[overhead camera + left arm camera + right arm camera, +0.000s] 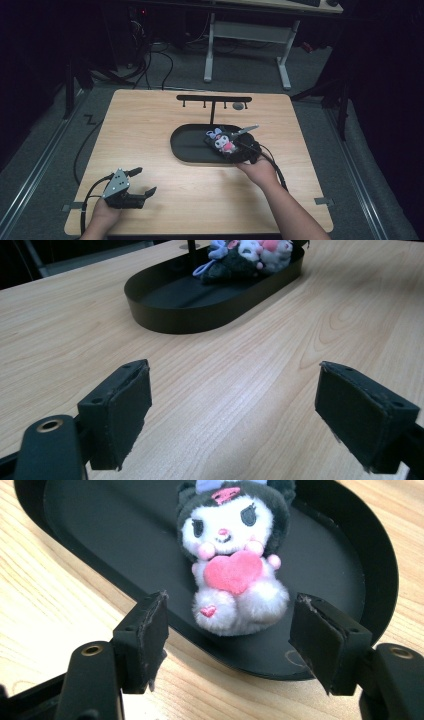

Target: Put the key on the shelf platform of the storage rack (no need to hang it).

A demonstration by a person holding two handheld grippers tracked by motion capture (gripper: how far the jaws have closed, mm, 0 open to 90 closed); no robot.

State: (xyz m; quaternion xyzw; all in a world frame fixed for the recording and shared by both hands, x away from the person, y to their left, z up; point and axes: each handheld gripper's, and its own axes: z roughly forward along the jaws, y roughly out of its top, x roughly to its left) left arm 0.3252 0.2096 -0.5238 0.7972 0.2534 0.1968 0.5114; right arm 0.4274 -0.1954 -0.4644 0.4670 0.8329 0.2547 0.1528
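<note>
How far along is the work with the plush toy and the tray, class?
Done: the white-and-black plush toy with a pink heart lies in the black oval tray. In hand: the right claw sits at the tray's rim, pads apart, not touching the toy. Left: gripping it. The left claw rests open.

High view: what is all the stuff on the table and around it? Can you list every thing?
Plush toy: one, white with black hood and pink heart, lying in the tray's right end.
Tray: one, black oval, middle of the table.
Hook rack: one, black, T-shaped, behind the tray.
Table: one, light wood.
Desk frame: one, white legs, on the floor beyond.
Left gripper: one, black, near left corner, fingers wide apart over bare wood.
Right gripper: one, black, at the tray's right end, fingers either side of the toy, not touching.
</note>
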